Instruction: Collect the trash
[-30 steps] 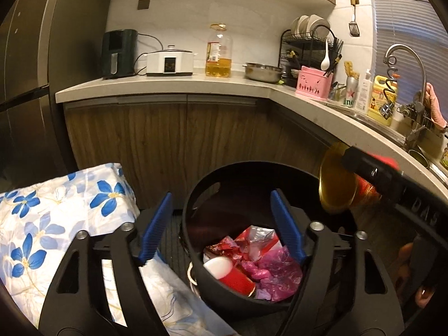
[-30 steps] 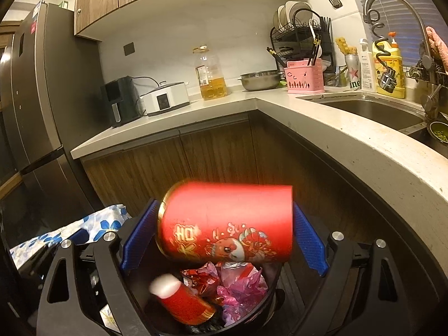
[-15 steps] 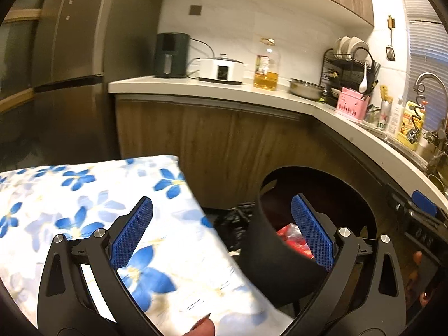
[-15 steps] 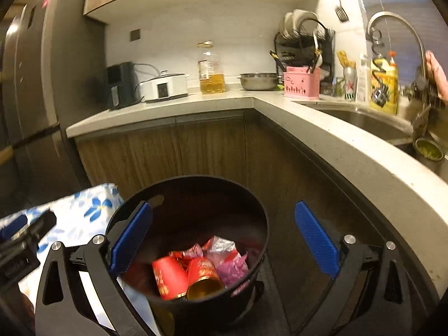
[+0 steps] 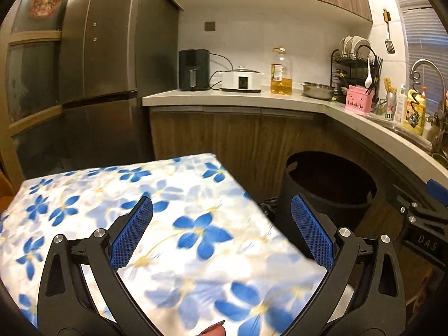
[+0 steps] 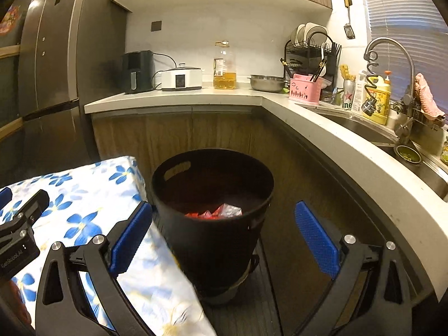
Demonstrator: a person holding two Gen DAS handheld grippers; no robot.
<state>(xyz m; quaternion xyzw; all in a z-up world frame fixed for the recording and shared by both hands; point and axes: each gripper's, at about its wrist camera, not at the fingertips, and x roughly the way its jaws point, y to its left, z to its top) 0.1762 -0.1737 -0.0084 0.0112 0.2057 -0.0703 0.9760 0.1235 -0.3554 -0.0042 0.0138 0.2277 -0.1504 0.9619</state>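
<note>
A black round trash bin [image 6: 212, 218] stands on the floor by the curved counter; it also shows in the left wrist view [image 5: 330, 193]. Red and silvery wrappers [image 6: 215, 212] lie inside it, partly hidden by the rim. My right gripper [image 6: 222, 235] is open and empty, held in front of the bin. My left gripper [image 5: 221, 232] is open and empty above the flower-print tablecloth [image 5: 156, 218], left of the bin. The right gripper's tip shows at the right edge of the left wrist view [image 5: 428, 215].
A table with the white and blue flowered cloth [image 6: 84, 212] stands left of the bin. A curved counter [image 6: 350, 145] with sink, faucet, dish rack, oil bottle [image 6: 224, 70] and appliances runs behind and right. A tall fridge [image 5: 98, 70] stands at the left.
The right gripper let the red cup fall into the bin and drew back and up. The left gripper swung left from over the bin to above the tablecloth.
</note>
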